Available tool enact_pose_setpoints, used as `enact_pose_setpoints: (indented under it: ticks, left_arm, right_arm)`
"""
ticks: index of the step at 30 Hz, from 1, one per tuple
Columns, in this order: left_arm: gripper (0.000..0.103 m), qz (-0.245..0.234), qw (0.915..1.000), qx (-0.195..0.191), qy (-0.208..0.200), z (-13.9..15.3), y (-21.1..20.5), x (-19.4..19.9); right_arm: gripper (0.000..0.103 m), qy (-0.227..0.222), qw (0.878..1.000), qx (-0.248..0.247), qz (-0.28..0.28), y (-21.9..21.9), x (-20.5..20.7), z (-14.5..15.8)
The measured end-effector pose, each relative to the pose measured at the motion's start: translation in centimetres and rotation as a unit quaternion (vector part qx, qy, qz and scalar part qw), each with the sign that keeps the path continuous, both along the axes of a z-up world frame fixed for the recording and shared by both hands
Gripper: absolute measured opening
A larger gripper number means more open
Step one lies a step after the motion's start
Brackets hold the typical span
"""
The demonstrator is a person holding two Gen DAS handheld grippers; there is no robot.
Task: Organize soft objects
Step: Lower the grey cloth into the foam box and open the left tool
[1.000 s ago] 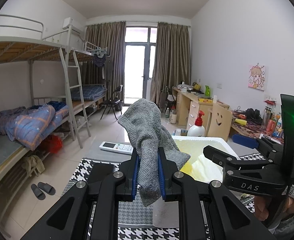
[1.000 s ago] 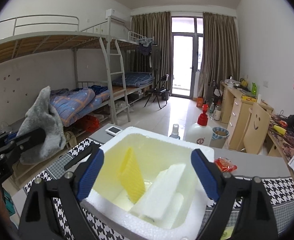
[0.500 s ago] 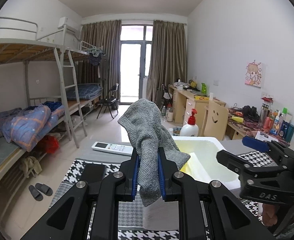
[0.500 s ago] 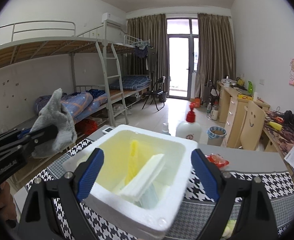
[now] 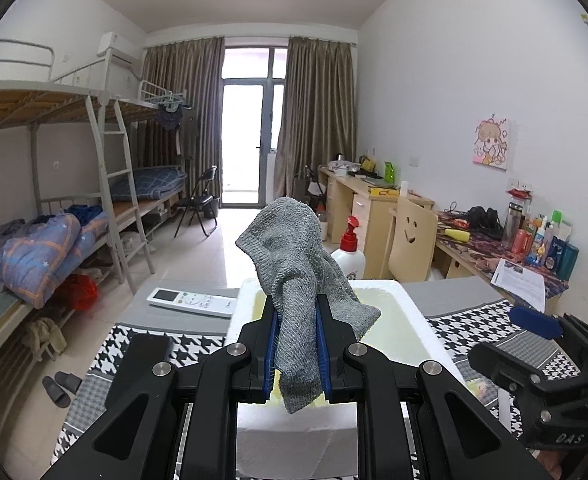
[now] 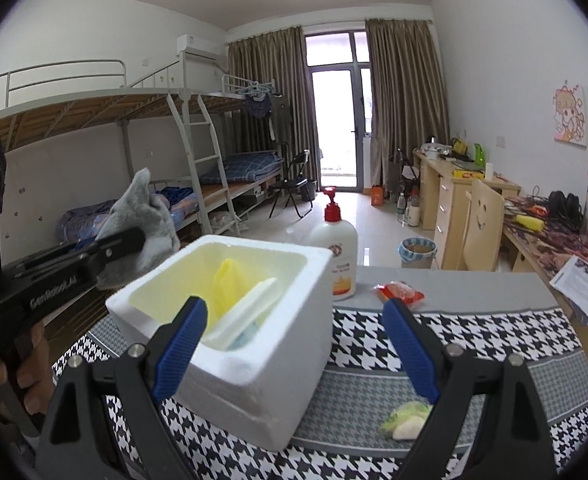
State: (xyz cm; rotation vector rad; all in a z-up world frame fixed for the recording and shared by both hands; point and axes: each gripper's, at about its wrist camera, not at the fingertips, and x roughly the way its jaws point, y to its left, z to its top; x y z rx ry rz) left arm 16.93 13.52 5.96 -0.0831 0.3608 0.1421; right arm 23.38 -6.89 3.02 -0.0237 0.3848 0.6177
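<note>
- My left gripper point(image 5: 297, 354) is clenched on a grey knitted cloth point(image 5: 294, 280); its blue pads point(image 5: 270, 350) press the fabric from both sides, with the top of the cloth bunched above the jaws and a tail hanging below them.
- From the left wrist view the cloth sits in front of and above a white foam box point(image 5: 421, 328), over its near rim.
- From the right wrist view the same cloth point(image 6: 144, 220) shows at the tip of the left gripper point(image 6: 136, 240), just beyond the far-left corner of the foam box point(image 6: 254, 380); I cannot tell whether it is over the opening.
- My right gripper point(image 6: 294, 344) is released, jaws wide with nothing between the pads; the foam box lies just ahead, its near-right corner between the fingers.
- Inside the box stand a yellow sponge point(image 6: 228, 284) and a white foam slab point(image 6: 250, 304), leaning together.
- A red-capped pump bottle point(image 6: 335, 252) stands just behind the box.
- A white remote control point(image 5: 192, 302) lies on the table left of the box.
- A pale green and white soft lump point(image 6: 407, 420) rests on the houndstooth tablecloth point(image 6: 473, 344) near my right finger.
</note>
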Motion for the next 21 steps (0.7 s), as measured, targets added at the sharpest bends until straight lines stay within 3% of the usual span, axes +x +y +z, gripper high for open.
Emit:
enact_pose_setpoints:
  ticks: [18,21]
  left_arm:
    - [0.018,-0.011,0.9996,-0.002,0.027,-0.9,-2.6,4.0]
    - [0.024,-0.004,0.9997,0.002,0.025,-0.9,-2.6,4.3]
  right_arm:
    - [0.092,-0.017,0.998,-0.012,-0.051,-3.7,-0.6,-1.1]
    - [0.092,-0.016,0.998,-0.01,-0.056,-4.2,-0.5,-1.2]
